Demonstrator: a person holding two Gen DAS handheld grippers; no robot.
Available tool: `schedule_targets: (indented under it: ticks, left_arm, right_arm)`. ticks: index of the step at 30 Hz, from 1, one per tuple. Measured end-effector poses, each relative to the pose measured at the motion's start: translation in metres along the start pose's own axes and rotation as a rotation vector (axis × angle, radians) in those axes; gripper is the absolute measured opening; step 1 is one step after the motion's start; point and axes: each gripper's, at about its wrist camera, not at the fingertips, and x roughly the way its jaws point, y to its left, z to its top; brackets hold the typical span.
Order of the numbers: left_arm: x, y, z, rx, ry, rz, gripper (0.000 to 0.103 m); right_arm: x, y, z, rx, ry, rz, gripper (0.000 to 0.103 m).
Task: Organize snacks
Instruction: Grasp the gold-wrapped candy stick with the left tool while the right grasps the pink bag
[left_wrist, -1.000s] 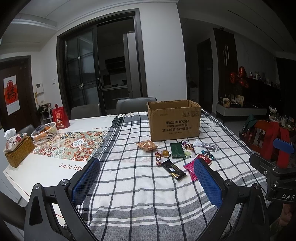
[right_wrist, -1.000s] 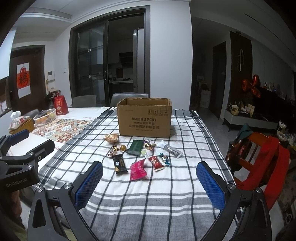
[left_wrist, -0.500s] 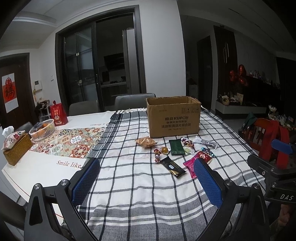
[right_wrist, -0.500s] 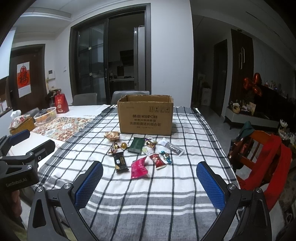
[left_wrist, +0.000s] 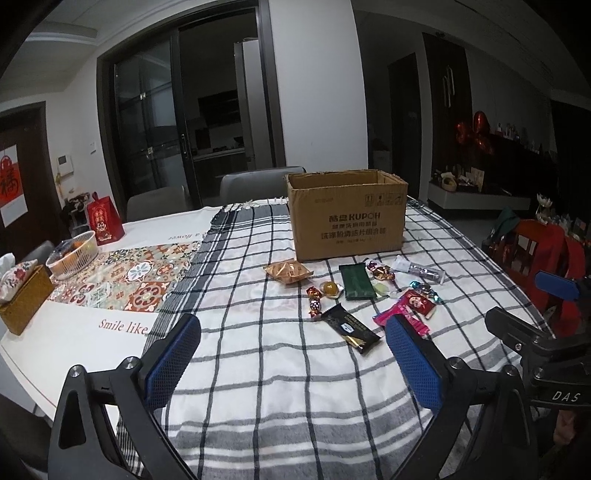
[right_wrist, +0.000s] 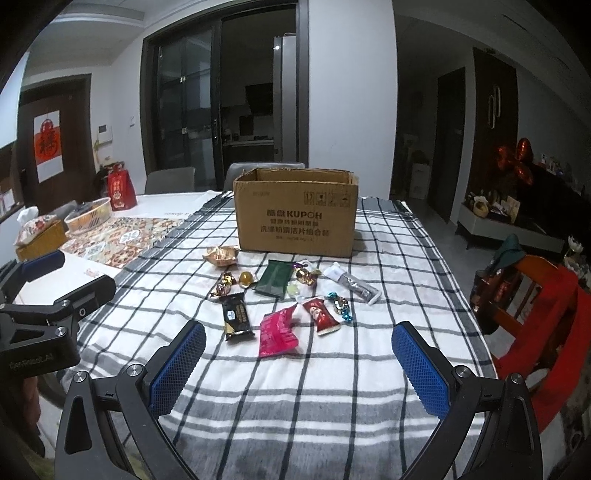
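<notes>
An open cardboard box (left_wrist: 347, 218) (right_wrist: 297, 212) stands on the checked tablecloth (left_wrist: 258, 350). In front of it lie several snacks: a black packet (left_wrist: 351, 328) (right_wrist: 236, 315), a pink packet (right_wrist: 277, 332), a red packet (right_wrist: 322, 314), a dark green packet (left_wrist: 355, 282) (right_wrist: 275, 277), a gold pastry packet (left_wrist: 290, 271) (right_wrist: 221, 254), a white-grey sachet (right_wrist: 351, 282) and small wrapped candies (left_wrist: 319, 293). My left gripper (left_wrist: 291, 363) is open and empty, short of the snacks. My right gripper (right_wrist: 299, 367) is open and empty, just in front of the pink packet.
At the left lie a patterned runner (left_wrist: 122, 273), a white basket (left_wrist: 72, 254), a wicker tissue box (left_wrist: 22, 299) and a red gift bag (left_wrist: 105, 219). Grey chairs (left_wrist: 258, 182) stand behind the table. A red chair (right_wrist: 535, 299) stands at the right.
Both grippers have moved forward over the table towards the snacks, which now appear larger and nearer. Both stay open.
</notes>
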Motion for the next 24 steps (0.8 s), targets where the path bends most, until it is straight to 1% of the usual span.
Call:
schedule_targets:
  ticks: [3,4,6,8,10,11,12,13,20,24]
  left_arm:
    - [0.013,0.003,0.002,0.004,0.011,0.002,0.097]
    - [0.017,0.003,0.003,0.006,0.015,0.000,0.095]
    - [0.027,0.004,0.004,0.012,0.027,-0.004,0.093]
    - [0.039,0.004,0.005,0.024,0.041,-0.010,0.093]
    - [0.048,0.003,0.005,0.032,0.050,-0.016,0.088]
    - [0.054,0.003,0.006,0.036,0.059,-0.020,0.088]
    - [0.059,0.002,0.006,0.039,0.066,-0.026,0.087]
    - [0.065,0.002,0.006,0.041,0.074,-0.036,0.085]
    - [0.101,-0.005,0.003,0.069,0.128,-0.089,0.075]
    - [0.120,-0.009,0.003,0.073,0.158,-0.103,0.069]
  right_arm:
    - [0.012,0.004,0.002,-0.006,0.007,0.011,0.102]
    - [0.017,0.005,0.003,-0.009,0.010,0.018,0.102]
    - [0.028,0.008,0.005,-0.015,0.021,0.026,0.101]
    - [0.039,0.011,0.005,-0.023,0.033,0.039,0.097]
    - [0.051,0.013,0.005,-0.029,0.050,0.045,0.097]
    - [0.057,0.014,0.005,-0.028,0.059,0.048,0.096]
    - [0.063,0.014,0.005,-0.024,0.070,0.053,0.092]
    - [0.070,0.015,0.005,-0.020,0.080,0.059,0.090]
    - [0.106,0.015,-0.002,-0.006,0.156,0.067,0.080]
    - [0.121,0.013,-0.007,0.000,0.198,0.073,0.074]
